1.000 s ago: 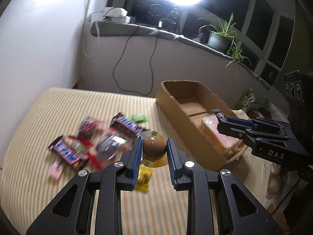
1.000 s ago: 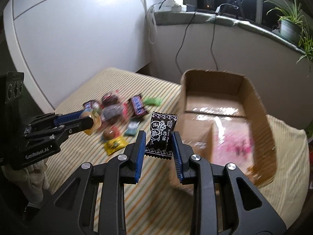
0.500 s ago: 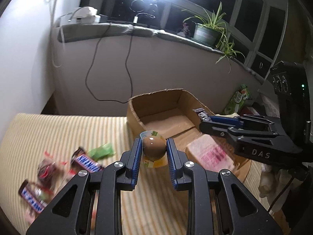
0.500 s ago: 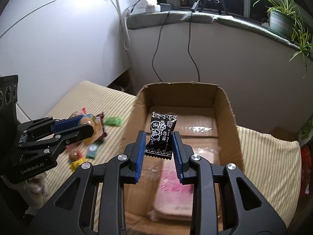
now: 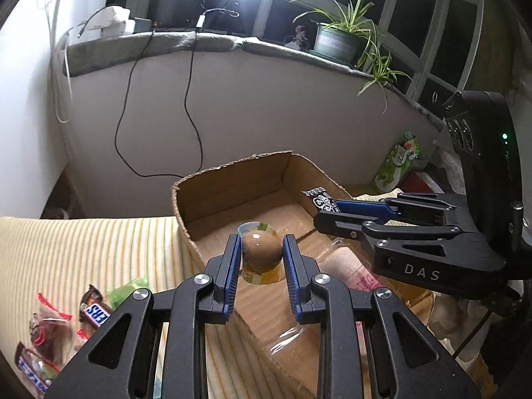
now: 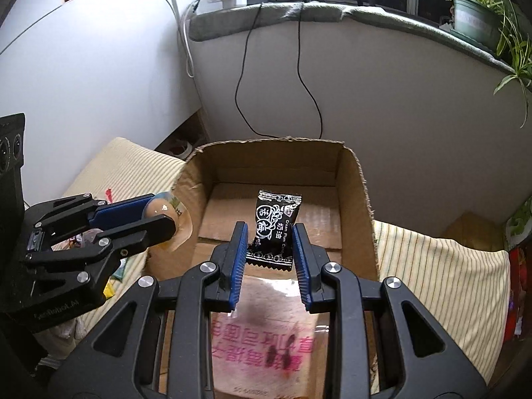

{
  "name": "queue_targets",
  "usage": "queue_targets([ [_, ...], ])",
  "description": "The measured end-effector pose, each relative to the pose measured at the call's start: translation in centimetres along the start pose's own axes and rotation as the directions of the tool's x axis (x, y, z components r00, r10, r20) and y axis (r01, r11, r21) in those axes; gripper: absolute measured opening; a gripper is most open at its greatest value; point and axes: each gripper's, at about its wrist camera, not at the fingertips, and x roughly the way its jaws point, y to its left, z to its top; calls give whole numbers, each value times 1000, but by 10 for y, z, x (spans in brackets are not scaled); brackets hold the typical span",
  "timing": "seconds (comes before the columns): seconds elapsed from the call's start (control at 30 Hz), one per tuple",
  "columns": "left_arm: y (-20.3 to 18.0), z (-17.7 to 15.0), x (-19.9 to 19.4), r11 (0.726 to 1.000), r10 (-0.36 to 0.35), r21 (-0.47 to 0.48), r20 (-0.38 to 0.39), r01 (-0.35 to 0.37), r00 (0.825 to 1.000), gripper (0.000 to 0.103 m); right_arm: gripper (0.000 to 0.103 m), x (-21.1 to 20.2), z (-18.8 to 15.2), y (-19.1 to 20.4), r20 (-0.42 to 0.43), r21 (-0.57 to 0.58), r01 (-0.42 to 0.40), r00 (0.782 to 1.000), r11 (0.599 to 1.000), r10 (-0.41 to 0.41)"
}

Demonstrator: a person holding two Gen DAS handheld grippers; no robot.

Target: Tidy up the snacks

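**Both claws now over the box**

Both claws have swung from the snack pile to above the cardboard box (image 6: 357, 179). The left claw (image 5: 261, 259) grips a slick, squashy jelly cup (image 5: 260, 248) by its sides; the right claw (image 6: 270, 249) pinches a light, crinkly black candy packet (image 6: 276, 224) low down. Only the right view shows the pink bag (image 6: 262, 339) beneath; only the left shows leftover bars (image 5: 96, 312) behind.

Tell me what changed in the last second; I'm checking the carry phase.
Both grippers travelled from above the striped cloth to the cardboard box. The left gripper still clamps the packaged egg; the right gripper still clamps the black candy packet. Nothing released.
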Motion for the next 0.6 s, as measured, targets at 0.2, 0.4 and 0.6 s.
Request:
queue_targets([
  [0.2, -3, 1, 8, 1000, -2, 0, -15, 2, 1000, 24, 28, 8, 3, -9, -12, 9, 9, 1000, 1000, -9],
  [0.4, -5, 1, 12, 1000, -3, 0, -23, 3, 1000, 24, 28, 11, 2, -11, -23, 18, 15, 1000, 1000, -14],
  [0.6, -7, 2, 13, 1000, 10, 4, -18, -10, 1000, 25, 28, 11, 1, -11, -26, 21, 27, 999, 999, -26],
])
